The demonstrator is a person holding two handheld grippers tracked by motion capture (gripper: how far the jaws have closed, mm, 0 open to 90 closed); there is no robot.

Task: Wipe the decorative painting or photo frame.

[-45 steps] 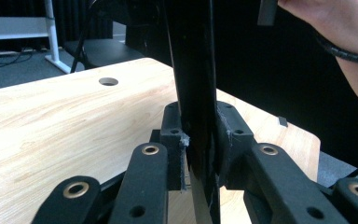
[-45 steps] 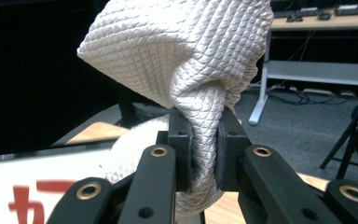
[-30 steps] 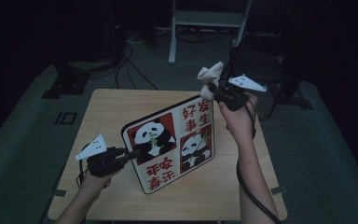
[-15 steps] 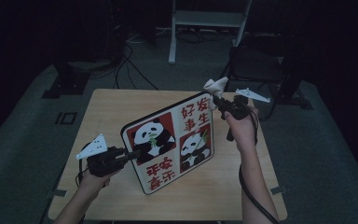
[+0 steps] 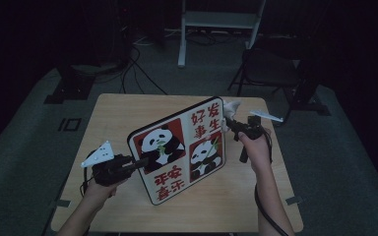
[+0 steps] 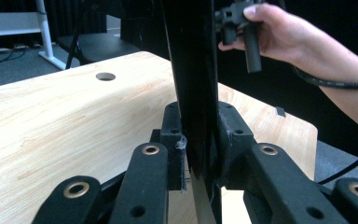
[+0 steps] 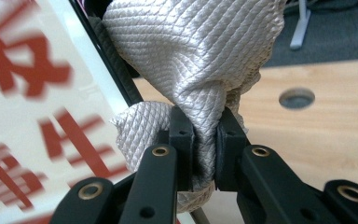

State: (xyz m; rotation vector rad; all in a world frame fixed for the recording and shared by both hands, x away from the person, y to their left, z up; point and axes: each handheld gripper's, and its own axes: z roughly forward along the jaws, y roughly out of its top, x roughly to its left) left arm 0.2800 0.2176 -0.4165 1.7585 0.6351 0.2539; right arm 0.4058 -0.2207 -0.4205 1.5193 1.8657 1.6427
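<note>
A square panda sign (image 5: 182,147) with red characters stands tilted on its lower corner on the wooden table (image 5: 118,113). My left gripper (image 5: 137,164) is shut on the sign's left edge; in the left gripper view that dark edge (image 6: 193,70) runs up between the jaws. My right gripper (image 5: 227,121) is shut on a bunched white cloth (image 5: 232,107) and holds it against the sign's upper right edge. In the right gripper view the woven cloth (image 7: 191,60) is pinched between the pads, next to the sign's white face (image 7: 32,121).
A dark chair (image 5: 270,69) and a white stand (image 5: 216,19) sit on the floor beyond the table, with cables (image 5: 138,54) nearby. A round hole (image 7: 297,98) is cut in the tabletop. The other hand (image 6: 279,32) shows behind the sign in the left gripper view.
My right gripper has come down and toward me with the cloth, from above the sign's top corner to its upper right edge. The left gripper and the sign have barely moved.
</note>
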